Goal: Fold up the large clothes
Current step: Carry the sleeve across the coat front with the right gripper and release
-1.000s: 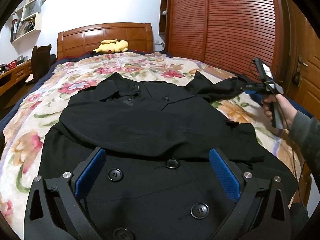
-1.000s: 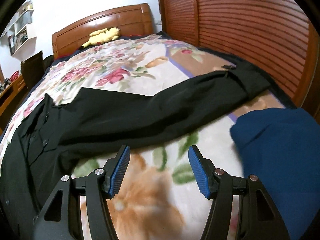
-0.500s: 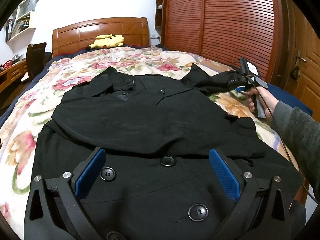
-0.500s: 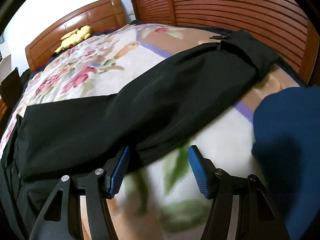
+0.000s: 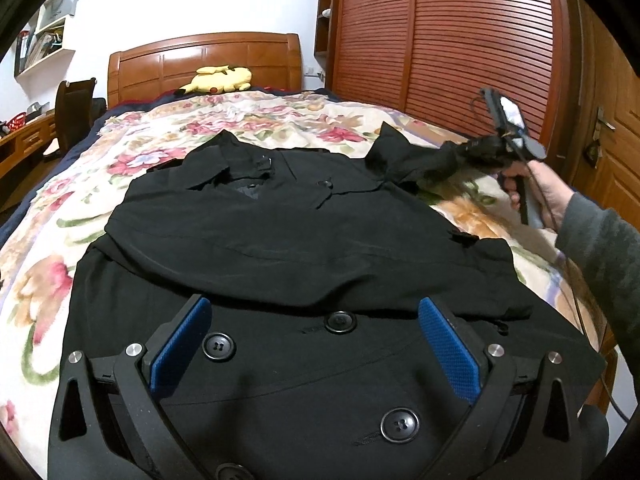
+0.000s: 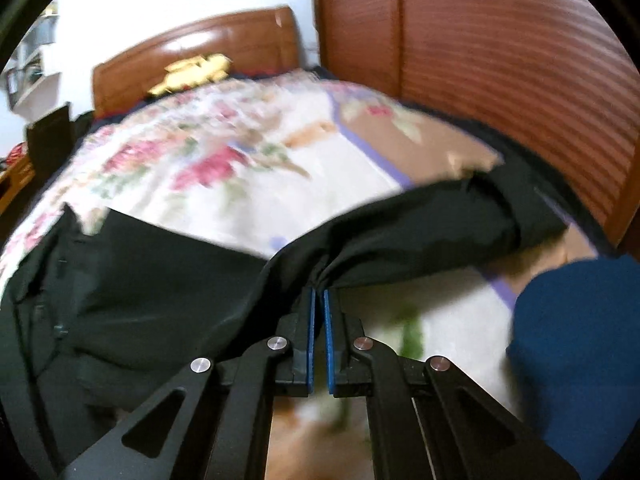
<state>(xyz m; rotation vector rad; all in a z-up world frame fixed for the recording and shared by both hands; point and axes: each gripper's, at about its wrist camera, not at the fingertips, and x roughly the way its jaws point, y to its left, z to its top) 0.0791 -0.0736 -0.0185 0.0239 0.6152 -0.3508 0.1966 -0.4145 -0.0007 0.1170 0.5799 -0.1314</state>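
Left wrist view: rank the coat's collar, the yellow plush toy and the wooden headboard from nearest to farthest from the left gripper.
From the left gripper, whose jaws stand open over the coat's buttoned front:
1. Coat's collar, up the middle of the bed.
2. Yellow plush toy, at the head of the bed.
3. Wooden headboard, right behind the toy, against the wall.

coat: centre of frame, spread on the bed
sleeve: right of centre
toy: top, before the headboard
wardrobe: upper right
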